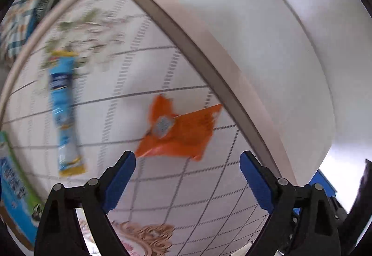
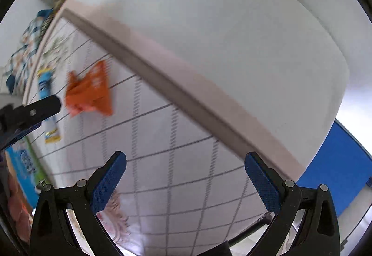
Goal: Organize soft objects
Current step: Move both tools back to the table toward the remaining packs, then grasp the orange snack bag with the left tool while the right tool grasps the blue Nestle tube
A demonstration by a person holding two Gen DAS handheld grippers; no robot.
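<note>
— The left claw point(image 1: 187, 178) hangs pointing down over the checked cloth point(image 1: 162, 65), blue pads spread wide, nothing between them.

— And the right claw point(image 2: 185, 179)?

— Released too, with only bare cloth in the gap. It hangs over the same grid-patterned cover, near the pale border strip point(image 2: 176, 84) that runs diagonally across its view.

— Where are the soft things?

— In the left wrist view an orange packet point(image 1: 181, 132) lies flat on the cloth just beyond the claw tips, crumpled, with a small grey patch near its middle. It is not touched by either pad. Left of it, well apart, a long blue and yellow sachet point(image 1: 64, 114) lies lengthwise on the cloth.

— Anything else?

— A blue and green pack point(image 1: 16, 188) at the left edge of that view, partly cut off. A blue checked fabric point(image 1: 21, 23) is bunched beyond the cloth's far edge, too blurred to tell more.

— Does the right camera see the packet?

— Yes, far off to its left, with the sachet beside it. One black finger of the left claw pokes in there from the left edge, just beside the packet; I cannot tell whether it touches.
</note>
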